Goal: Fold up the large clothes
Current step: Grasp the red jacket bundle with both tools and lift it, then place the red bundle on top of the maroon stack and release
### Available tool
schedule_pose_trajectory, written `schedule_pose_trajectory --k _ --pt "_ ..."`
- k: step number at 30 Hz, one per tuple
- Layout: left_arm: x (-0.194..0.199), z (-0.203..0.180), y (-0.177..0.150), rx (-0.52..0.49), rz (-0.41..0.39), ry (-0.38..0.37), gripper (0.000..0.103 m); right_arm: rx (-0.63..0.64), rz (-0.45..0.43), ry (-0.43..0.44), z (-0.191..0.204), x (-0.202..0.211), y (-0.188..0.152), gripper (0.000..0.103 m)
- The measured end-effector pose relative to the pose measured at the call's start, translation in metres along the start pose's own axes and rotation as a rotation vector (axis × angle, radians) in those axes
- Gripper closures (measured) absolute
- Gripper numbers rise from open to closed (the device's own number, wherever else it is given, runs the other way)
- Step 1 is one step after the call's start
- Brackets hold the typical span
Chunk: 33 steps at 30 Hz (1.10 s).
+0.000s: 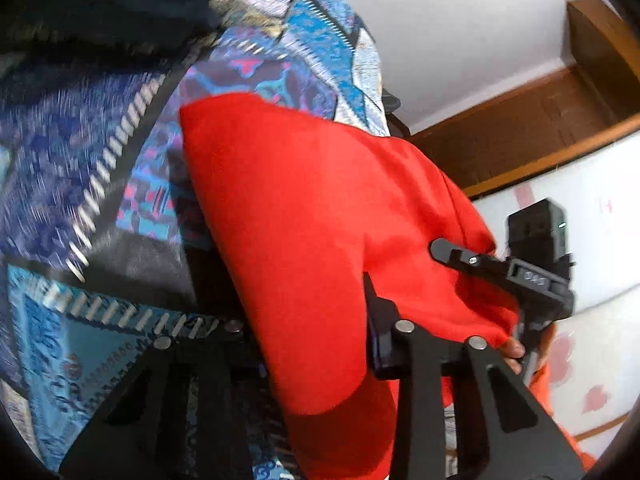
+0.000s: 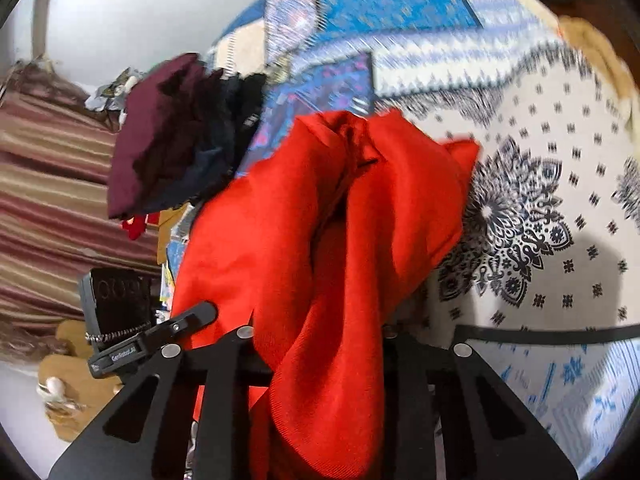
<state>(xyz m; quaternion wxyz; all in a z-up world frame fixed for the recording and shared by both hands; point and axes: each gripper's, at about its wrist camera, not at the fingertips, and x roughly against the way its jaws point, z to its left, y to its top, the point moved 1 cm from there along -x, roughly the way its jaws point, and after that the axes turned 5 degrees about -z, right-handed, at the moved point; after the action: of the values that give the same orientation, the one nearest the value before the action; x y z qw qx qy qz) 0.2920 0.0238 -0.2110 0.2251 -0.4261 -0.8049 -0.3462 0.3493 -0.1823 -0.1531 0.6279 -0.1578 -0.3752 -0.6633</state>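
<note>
A: Where is the red garment (image 1: 304, 216) now?

B: Bunched up between both tools, over a bed covered in a blue patchwork quilt (image 1: 80, 184). From the left wrist camera the cloth hangs in a broad smooth sheet down the middle of the picture and covers the left gripper (image 1: 316, 344) almost completely.

A: So are the left jaws closed on it?

B: The fabric passes between the arms and drapes over the tips, which are hidden; the narrow jaws with cloth running through them read as a clamp on the garment.

A: And the right gripper (image 2: 320, 344)?

B: Much the same. In the right wrist view the red garment (image 2: 320, 220) rises from between the black arms in a thick twisted fold, jaws drawn close with the cloth pinched inside them. Each camera also shows the other tool just beside the cloth.

A: What lies around it?

B: A pile of dark clothes (image 2: 176, 140), maroon on top, sits on the quilt near the garment's upper left. To the right is a white sheet with navy floral print (image 2: 552, 184). Everything is slightly blurred
</note>
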Motion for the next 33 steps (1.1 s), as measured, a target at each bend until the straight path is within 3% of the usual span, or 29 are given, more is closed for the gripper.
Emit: schedule_pose_trajectory --k 4,8,17,24,29,33 --pt "0.023 -0.019 0.018 -0.062 -0.048 -0.005 0.071 0.063 -0.055 -0.019 0.028 0.013 0.001 0.083" --pt "0.069 -0.044 0.05 -0.133 -0.144 -0.039 0.071 0.09 -0.107 0.008 0.055 0.027 0.02 0.083" --pt "0.183 -0.072 0.149 -0.268 -0.37 -0.017 0.071 0.233 -0.275 0.121 0.174 0.048 0.099 0.083" --pt "0.258 -0.034 0.245 -0.259 -0.481 0.066 0.071 0.343 -0.321 0.2 0.272 0.003 0.157 0.083" --pt "0.261 0.022 0.298 -0.236 -0.494 0.149 0.07 0.349 -0.319 0.234 0.305 -0.052 0.182 0.082" --pt "0.229 0.079 0.321 -0.207 -0.496 0.347 0.062 0.288 -0.286 0.244 0.295 -0.118 0.194 0.082"
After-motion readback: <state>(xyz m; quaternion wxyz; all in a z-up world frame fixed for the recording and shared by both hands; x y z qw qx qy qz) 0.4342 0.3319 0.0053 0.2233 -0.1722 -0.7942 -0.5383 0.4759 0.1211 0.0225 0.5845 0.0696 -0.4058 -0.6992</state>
